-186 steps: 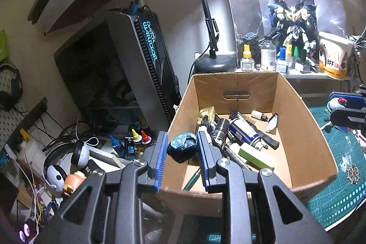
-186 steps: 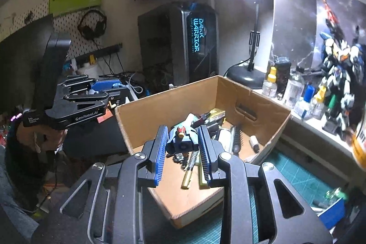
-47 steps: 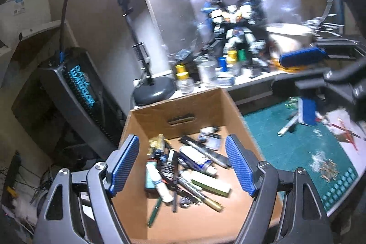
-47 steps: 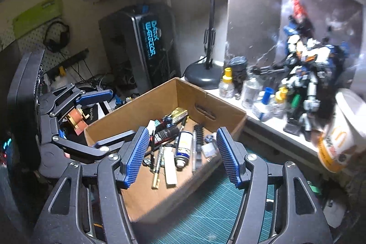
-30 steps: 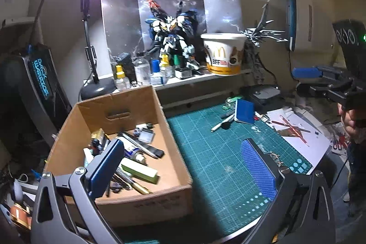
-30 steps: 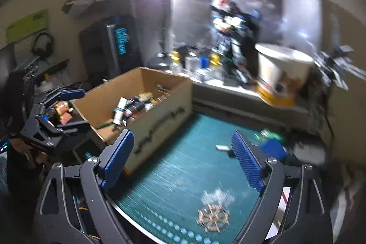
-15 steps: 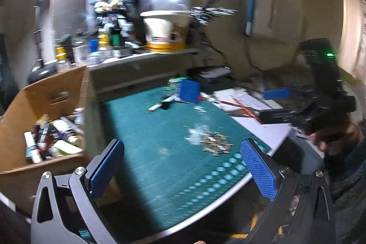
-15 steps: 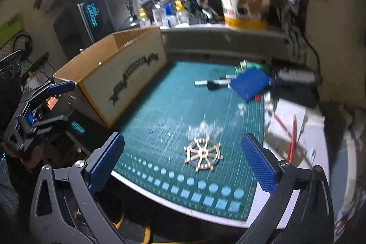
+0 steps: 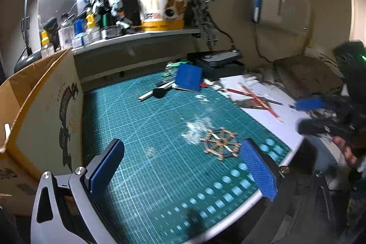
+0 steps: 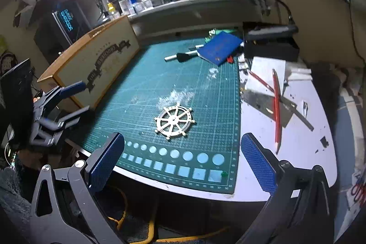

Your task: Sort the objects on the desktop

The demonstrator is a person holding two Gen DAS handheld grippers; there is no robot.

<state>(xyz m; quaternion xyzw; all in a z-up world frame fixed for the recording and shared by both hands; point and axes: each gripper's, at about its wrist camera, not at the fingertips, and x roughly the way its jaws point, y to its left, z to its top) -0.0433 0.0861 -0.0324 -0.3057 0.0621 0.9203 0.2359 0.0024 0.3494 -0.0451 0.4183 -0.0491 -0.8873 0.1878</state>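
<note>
With both tongs spread wide and empty: left tongs (image 9: 183,173) and right tongs (image 10: 183,164) above green mat (image 10: 141,88); wooden wheel (image 10: 174,121) flat on mat; cardboard box (image 10: 96,65) at mat's left edge.

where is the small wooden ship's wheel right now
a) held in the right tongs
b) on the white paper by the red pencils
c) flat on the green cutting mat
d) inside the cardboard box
c: the small wooden ship's wheel lies flat on the green cutting mat, beyond the open right tongs.
</note>
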